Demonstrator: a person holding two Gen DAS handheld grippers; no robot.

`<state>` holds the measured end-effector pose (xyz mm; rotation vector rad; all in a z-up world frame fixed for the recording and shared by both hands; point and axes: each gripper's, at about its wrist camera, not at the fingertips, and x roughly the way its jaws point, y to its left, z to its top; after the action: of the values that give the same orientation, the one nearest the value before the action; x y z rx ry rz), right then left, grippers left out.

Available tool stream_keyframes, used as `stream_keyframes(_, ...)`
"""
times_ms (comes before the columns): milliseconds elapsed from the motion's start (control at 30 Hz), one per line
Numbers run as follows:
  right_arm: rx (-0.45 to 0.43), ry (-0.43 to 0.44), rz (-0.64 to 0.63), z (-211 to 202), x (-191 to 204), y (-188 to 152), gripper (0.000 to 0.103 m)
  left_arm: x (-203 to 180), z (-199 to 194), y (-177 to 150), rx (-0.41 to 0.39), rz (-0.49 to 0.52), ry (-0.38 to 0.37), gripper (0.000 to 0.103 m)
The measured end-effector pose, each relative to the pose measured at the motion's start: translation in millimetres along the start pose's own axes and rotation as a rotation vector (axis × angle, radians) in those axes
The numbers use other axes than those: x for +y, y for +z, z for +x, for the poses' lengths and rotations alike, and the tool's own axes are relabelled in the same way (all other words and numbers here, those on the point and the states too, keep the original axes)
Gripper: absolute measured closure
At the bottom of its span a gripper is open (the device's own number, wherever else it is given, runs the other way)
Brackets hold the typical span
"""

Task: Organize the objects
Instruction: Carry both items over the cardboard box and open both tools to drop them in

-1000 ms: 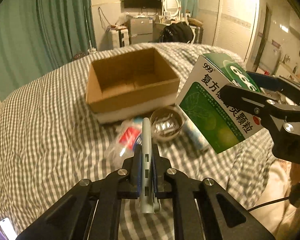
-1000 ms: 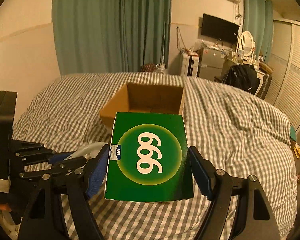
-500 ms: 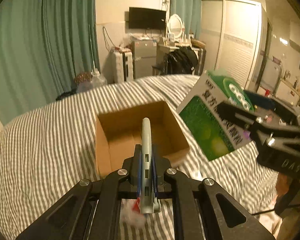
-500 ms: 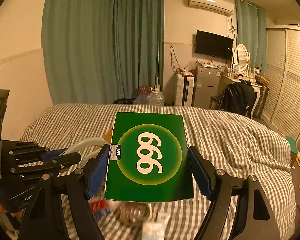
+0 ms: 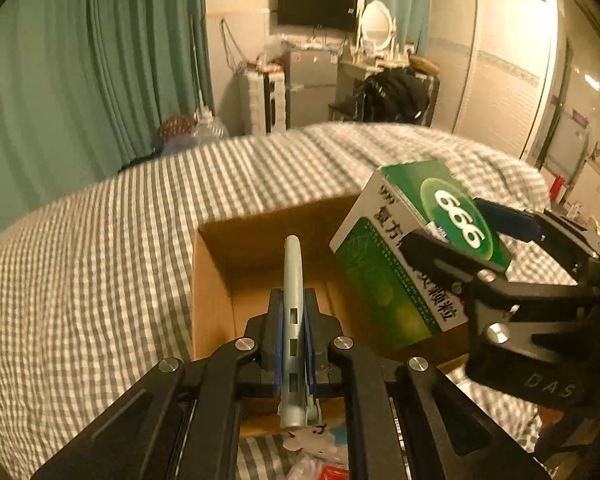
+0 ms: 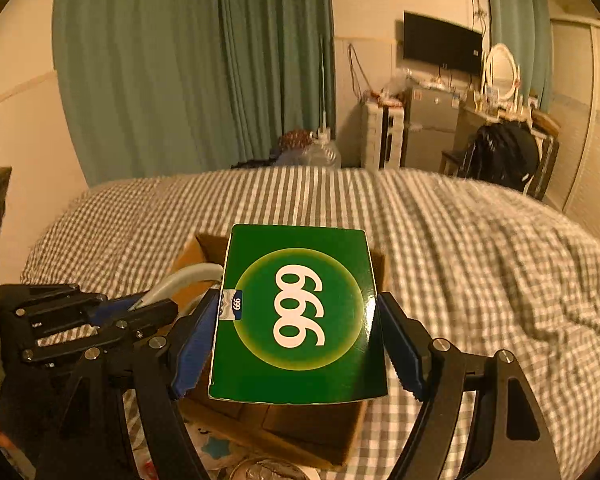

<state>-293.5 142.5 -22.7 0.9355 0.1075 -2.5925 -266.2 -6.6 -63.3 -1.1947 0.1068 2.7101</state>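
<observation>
Both hands loaded, both over the cardboard box (image 5: 216, 280) on the bed (image 5: 80, 264). My left tool (image 5: 294, 344) is pinched tight on a thin pale-blue flat thing (image 5: 293, 280), edge-on to the cam, can't tell what it is; its tip pokes out over the box's open top. My right tool (image 6: 296, 340) is clamped on the sides of the green 999 medicine carton (image 6: 298, 316), held tilted above the box's right half, not touching the floor of it as far as I see.

Progress, my read: box interior looks bare where visible, part is hidden behind the carton, so nothing is stored yet. Two items are at the drop point, not released.

Left to do: let both go inside, then fetch the leftovers on the bed at the box's near side: plastic-wrapped bits (image 5: 320, 456), something w/ red on it, and a round metal dish (image 6: 266, 470) at the frame's bottom edge. Early stage imo.
</observation>
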Motion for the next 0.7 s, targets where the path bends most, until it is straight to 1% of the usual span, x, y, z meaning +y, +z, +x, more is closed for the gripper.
stream_keyframes(100, 0.014, 0.018, 0.001, 12, -2, -7, 0.025, 0, 17, -11, 0.037, 0.013, 0.006, 0.095)
stream_keyframes(167, 0.009, 0.012, 0.002, 12, -4, -8, 0.024, 0, 19, -17, 0.046, 0.018, -0.003, 0.094)
stream_keyframes(233, -0.006, -0.004, 0.003, 6, -5, -7, 0.016, -2, 15, -17, 0.047, 0.02, -0.007, 0.092)
stream_keyframes(267, -0.018, -0.012, 0.007, -1, -4, -6, 0.01, -1, 12, -17, 0.045, 0.022, 0.004, 0.086)
stream_keyframes(300, -0.03, -0.015, 0.01, -7, -6, -4, 0.009, -2, 7, -17, 0.048, 0.022, 0.017, 0.08)
stream_keyframes(333, -0.041, -0.019, 0.016, -15, -6, -1, 0.009, -3, 1, -17, 0.046, 0.021, 0.03, 0.059)
stream_keyframes(367, -0.054, -0.029, 0.021, -24, -8, 2, 0.009, -4, -9, -18, 0.033, 0.014, 0.05, 0.033)
stream_keyframes(400, -0.066, -0.041, 0.024, -33, -10, 5, 0.008, -4, -17, -19, 0.011, 0.004, 0.059, 0.027)
stream_keyframes(467, -0.091, -0.075, 0.025, -55, -9, 8, 0.005, -2, -38, -18, -0.03, -0.018, 0.051, 0.025)
stream_keyframes(533, -0.112, -0.102, 0.022, -76, -8, 13, 0.002, -2, -53, -19, -0.038, -0.025, 0.056, 0.022)
stream_keyframes(600, -0.144, -0.115, 0.014, -104, -7, 16, 0.0, -4, -76, -21, -0.064, -0.022, 0.071, 0.019)
stream_keyframes(667, -0.175, -0.124, 0.013, -130, -4, 18, 0.0, -6, -97, -24, -0.093, -0.019, 0.078, 0.009)
stream_keyframes(700, -0.186, -0.128, 0.011, -143, -2, 17, 0.0, -8, -110, -27, -0.113, -0.019, 0.079, 0.008)
